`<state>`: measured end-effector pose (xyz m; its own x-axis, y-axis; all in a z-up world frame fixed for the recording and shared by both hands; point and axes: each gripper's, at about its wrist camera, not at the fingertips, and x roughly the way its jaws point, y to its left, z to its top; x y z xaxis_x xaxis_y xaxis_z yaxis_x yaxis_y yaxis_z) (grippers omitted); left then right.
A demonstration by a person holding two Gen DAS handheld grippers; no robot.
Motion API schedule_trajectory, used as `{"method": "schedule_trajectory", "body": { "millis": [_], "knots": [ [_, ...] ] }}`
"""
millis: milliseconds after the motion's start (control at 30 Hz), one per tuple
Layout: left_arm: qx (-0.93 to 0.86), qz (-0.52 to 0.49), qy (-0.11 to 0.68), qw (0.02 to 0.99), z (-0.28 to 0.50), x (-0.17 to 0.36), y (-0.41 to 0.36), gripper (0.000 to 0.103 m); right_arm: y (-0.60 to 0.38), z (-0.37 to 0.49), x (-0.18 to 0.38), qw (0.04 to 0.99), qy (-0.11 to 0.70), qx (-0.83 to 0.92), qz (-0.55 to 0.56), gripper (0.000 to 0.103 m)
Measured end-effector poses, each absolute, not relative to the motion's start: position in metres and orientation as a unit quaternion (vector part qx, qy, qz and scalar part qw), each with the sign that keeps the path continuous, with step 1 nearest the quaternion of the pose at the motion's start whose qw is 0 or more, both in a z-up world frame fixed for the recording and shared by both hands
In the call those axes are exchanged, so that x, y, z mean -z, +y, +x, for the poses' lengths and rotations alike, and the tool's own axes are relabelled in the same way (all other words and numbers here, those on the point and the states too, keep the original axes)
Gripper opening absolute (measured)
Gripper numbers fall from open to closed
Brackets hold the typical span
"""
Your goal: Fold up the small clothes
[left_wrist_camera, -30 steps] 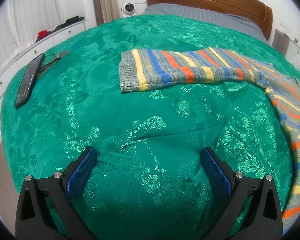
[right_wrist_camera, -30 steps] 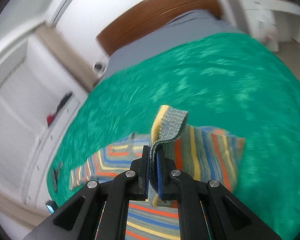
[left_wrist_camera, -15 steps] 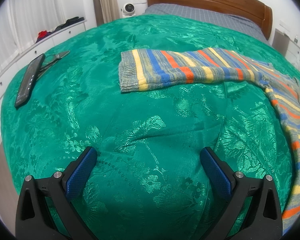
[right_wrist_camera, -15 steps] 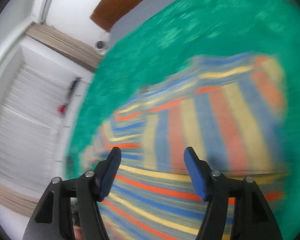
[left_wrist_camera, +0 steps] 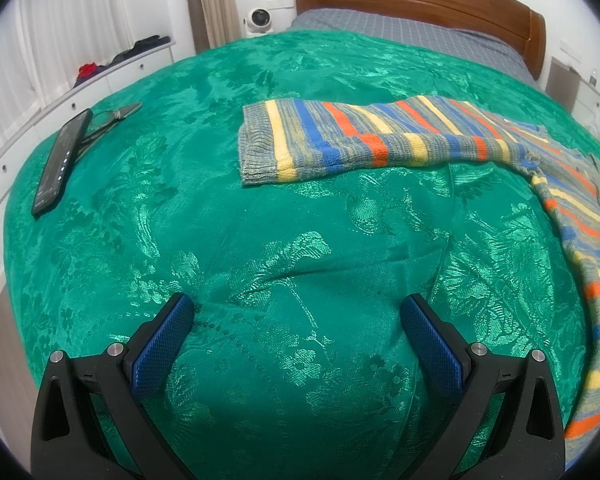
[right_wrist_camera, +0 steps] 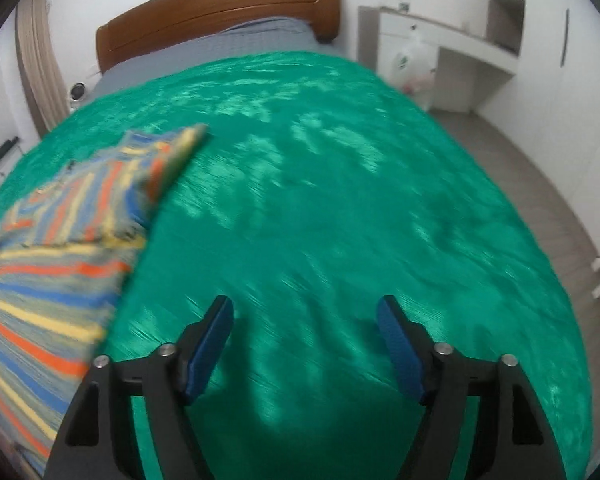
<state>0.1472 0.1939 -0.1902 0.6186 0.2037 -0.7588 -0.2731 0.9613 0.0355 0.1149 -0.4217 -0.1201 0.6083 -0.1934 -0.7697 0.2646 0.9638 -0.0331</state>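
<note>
Garment: striped knitted sweater (left_wrist_camera: 380, 136), lying flat on the green bedspread (left_wrist_camera: 260, 240); body to the right of the left tongs, one sleeve stretched out to the left across the spread.
Sleeve axis: runs side to side across the left wrist view, cuff end (left_wrist_camera: 256, 152) at its left, ahead of the left tongs and well apart from them.
Left tongs (left_wrist_camera: 296, 320): jaws stand wide apart, nothing between the blue pads (left_wrist_camera: 160, 344) but bare bedspread; pointing down at the spread short of the sleeve.
Right tongs (right_wrist_camera: 304, 320): jaws opening, already wide, nothing between them; only green cloth under the pads. View is blurred, so fine detail is not readable.
Sweater from the right tongs: body (right_wrist_camera: 48, 264) lies to the left of the tongs, near but not touching; a folded-over striped flap (right_wrist_camera: 172, 152) sits ahead and to the left.
Key relation: the outstretched sleeve lies straight ahead of the left tongs, crosswise to its pointing line; the left hand is judged the nearer to the cuff.
Next move, judged: left tongs reach forward to the cuff and carry the sleeve rightward over the body.
Risk, judged: loose knit may drag or bunch if only one layer is pinched.
Other items: dark phone (left_wrist_camera: 60, 160) and glasses (left_wrist_camera: 116, 118), left of the left tongs, well clear of the sweater.
</note>
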Motion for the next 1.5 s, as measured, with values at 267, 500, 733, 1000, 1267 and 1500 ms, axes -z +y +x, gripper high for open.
{"method": "schedule_trajectory", "body": {
  "millis": [267, 500, 733, 1000, 1267, 1500],
  "knots": [
    [-0.134, -0.041, 0.415, 0.899, 0.147, 0.190, 0.193, 0.103, -0.417, 0.118, 0.139, 0.907, 0.400, 0.121, 0.049, 0.091],
    [-0.134, -0.040, 0.414, 0.899, 0.148, 0.189, 0.195, 0.103, -0.416, 0.116, 0.143, 0.913, 0.387, 0.118, 0.057, 0.092],
    [-0.135, -0.040, 0.414, 0.899, 0.147, 0.189, 0.194, 0.103, -0.416, 0.117, 0.145, 0.914, 0.384, 0.115, 0.061, 0.092],
    [-0.134, -0.039, 0.414, 0.900, 0.147, 0.190, 0.194, 0.103, -0.416, 0.118, 0.145, 0.914, 0.384, 0.115, 0.061, 0.092],
    [-0.134, -0.039, 0.413, 0.900, 0.148, 0.190, 0.195, 0.103, -0.416, 0.118, 0.145, 0.914, 0.384, 0.115, 0.061, 0.092],
    [-0.134, -0.039, 0.413, 0.900, 0.147, 0.190, 0.193, 0.103, -0.415, 0.118, 0.145, 0.914, 0.383, 0.115, 0.061, 0.093]
  ]
}}
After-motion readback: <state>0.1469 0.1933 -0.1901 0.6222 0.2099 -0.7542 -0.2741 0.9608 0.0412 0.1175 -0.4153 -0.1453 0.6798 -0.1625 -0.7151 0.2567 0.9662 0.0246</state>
